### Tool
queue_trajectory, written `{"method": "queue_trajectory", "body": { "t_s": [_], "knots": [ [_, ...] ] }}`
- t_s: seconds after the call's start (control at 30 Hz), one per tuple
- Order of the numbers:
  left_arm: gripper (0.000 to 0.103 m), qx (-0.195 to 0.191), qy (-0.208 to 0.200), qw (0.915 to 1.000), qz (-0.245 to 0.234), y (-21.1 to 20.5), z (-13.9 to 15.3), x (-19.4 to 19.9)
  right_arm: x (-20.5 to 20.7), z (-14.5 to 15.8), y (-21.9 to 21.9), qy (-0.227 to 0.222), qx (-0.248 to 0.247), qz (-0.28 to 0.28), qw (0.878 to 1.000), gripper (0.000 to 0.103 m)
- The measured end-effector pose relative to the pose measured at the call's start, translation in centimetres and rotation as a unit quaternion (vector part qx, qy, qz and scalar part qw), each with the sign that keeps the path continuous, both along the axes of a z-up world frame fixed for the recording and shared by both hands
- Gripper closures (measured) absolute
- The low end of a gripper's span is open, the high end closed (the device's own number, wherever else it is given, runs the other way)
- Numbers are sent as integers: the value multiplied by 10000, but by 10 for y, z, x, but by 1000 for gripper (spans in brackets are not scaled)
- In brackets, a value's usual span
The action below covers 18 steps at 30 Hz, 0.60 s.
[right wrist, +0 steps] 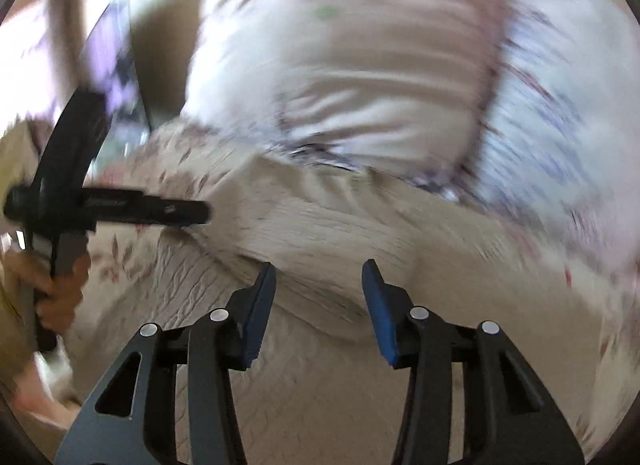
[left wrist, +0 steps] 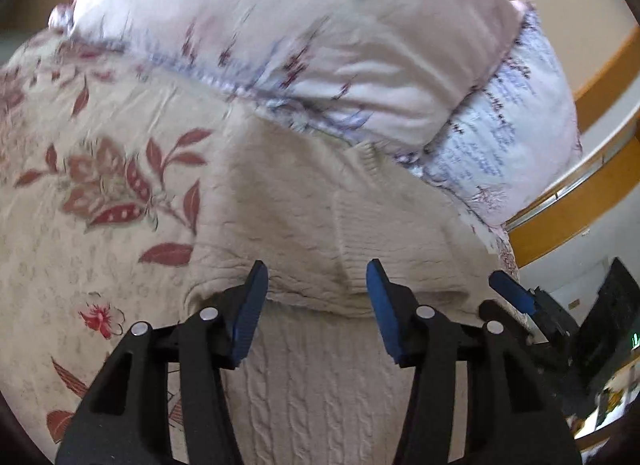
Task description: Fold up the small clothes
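Note:
A cream cable-knit sweater (left wrist: 304, 225) lies on a floral bedspread (left wrist: 92, 185), with its upper part folded over the lower part along an edge that runs between my left fingers. My left gripper (left wrist: 316, 289) is open and empty just above that fold edge. The tip of the right gripper (left wrist: 512, 289) shows at the right of the left wrist view. In the blurred right wrist view the sweater (right wrist: 328, 233) lies ahead. My right gripper (right wrist: 318, 285) is open and empty over its folded edge. The left gripper's body (right wrist: 72, 193), held by a hand, shows at the left.
Two stacked pillows (left wrist: 312, 33) lie beyond the sweater at the head of the bed. They also show in the right wrist view (right wrist: 380, 65). A wooden rail (left wrist: 580, 193) runs along the bed's right side. A dark object (left wrist: 612, 325) stands off the bed at lower right.

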<state>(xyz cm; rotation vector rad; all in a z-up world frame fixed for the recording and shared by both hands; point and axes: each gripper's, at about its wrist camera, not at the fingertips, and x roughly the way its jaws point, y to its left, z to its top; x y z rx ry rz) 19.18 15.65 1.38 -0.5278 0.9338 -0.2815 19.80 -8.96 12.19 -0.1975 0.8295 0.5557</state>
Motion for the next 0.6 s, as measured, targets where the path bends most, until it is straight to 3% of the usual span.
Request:
{"method": "queue_trajectory", "body": {
  "t_s": [0.13, 0.3, 0.33, 0.37, 0.43, 0.6],
  "knots": [
    [53, -105, 207, 9997, 30, 1, -15, 1, 0, -19, 37, -129, -685, 482, 9964, 56],
    [54, -174, 216, 9996, 71, 5, -15, -3, 10, -42, 53, -192, -1311, 438, 9902, 56],
    [54, -183, 240, 9995, 90, 5, -15, -3, 13, -47, 54, -157, -1378, 413, 9895, 61],
    [54, -190, 239, 9995, 94, 4, -15, -3, 14, -49, 52, -152, -1393, 383, 9894, 67],
    [54, -196, 231, 9995, 101, 4, -15, -4, 16, -49, 49, -123, -1368, 309, 9900, 94],
    [54, -155, 230, 9996, 99, 3, -14, -3, 17, -29, 18, -186, -678, -315, 9970, 96]
  ]
}}
